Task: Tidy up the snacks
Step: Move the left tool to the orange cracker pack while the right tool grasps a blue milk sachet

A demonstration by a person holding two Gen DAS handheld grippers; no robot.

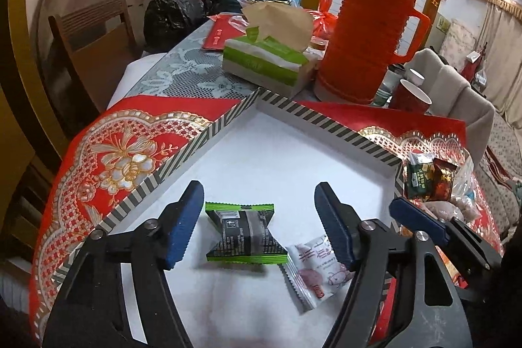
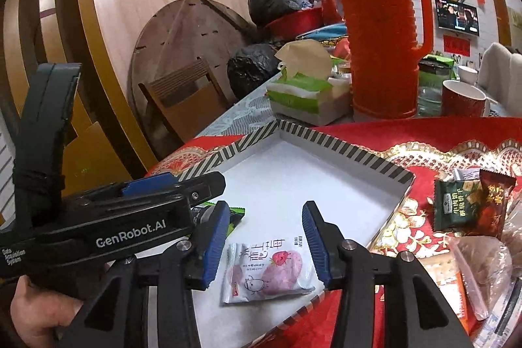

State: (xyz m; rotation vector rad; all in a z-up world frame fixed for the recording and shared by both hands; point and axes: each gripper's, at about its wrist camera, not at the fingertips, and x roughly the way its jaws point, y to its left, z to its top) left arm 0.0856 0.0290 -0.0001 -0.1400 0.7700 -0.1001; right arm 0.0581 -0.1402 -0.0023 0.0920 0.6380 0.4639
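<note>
A shallow white tray with a black-and-white striped rim (image 1: 225, 123) (image 2: 342, 149) sits on a red tablecloth. A green-and-black snack packet (image 1: 244, 232) lies in it between the open fingers of my left gripper (image 1: 261, 225), untouched. A white-and-pink strawberry snack packet (image 1: 314, 271) (image 2: 267, 269) lies beside it, between the open fingers of my right gripper (image 2: 266, 245). The left gripper's body (image 2: 107, 227) shows at the left of the right wrist view, and hides most of the green packet (image 2: 236, 212). Loose snack packets, dark green (image 2: 456, 204) and red-brown (image 2: 494, 201), lie outside the tray on the right (image 1: 427, 180).
A tall red thermos (image 1: 372, 22) (image 2: 381, 31), a green tissue box (image 1: 267, 61) (image 2: 303, 90) and a red cup (image 2: 463, 98) stand behind the tray. Black bags and a wooden chair (image 1: 94, 38) are at the far left. Clear snack bags (image 2: 483, 269) lie at right.
</note>
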